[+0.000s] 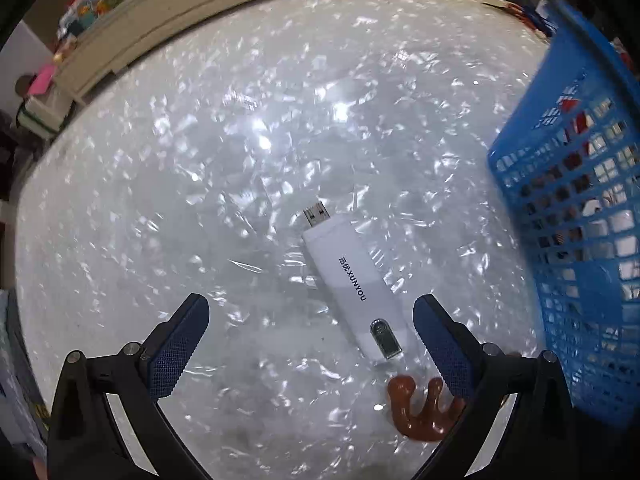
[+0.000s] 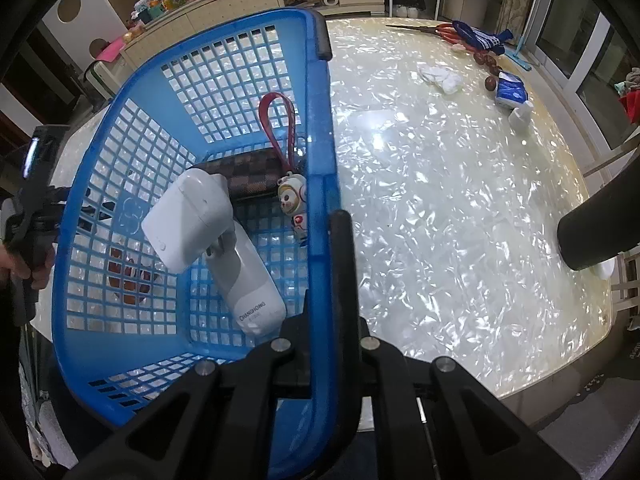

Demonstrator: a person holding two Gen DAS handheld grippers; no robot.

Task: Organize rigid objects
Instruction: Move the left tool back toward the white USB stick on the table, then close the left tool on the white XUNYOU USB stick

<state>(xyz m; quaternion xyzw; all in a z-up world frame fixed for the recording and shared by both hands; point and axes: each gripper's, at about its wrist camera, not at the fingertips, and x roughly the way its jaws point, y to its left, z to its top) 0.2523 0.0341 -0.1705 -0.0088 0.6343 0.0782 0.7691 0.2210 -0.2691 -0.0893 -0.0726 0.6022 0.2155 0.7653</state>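
In the left wrist view a white USB dongle (image 1: 352, 284) lies on the glossy pearl-white table (image 1: 240, 140), plug pointing away. My left gripper (image 1: 312, 320) hovers over it, open, and the dongle's near end lies between the blue fingertips (image 1: 180, 344), closer to the right one, touching neither. A brown claw-shaped piece (image 1: 416, 412) lies just below it. My right gripper (image 2: 326, 236) is shut on the side wall of the blue basket (image 2: 320, 120). The basket holds a white charger (image 2: 188, 220), a white device (image 2: 252, 292), a checkered wallet (image 2: 248, 180) and an astronaut figurine (image 2: 294, 200) on a red strap (image 2: 280, 120).
The blue basket (image 1: 580, 240) stands close to the dongle's right. At the table's far right lie red scissors (image 2: 440, 30), a striped sock (image 2: 480, 38), a white cloth (image 2: 440, 76), a blue-white packet (image 2: 510, 92) and a white bottle (image 2: 520, 116). A black cylinder (image 2: 592, 232) juts in at right.
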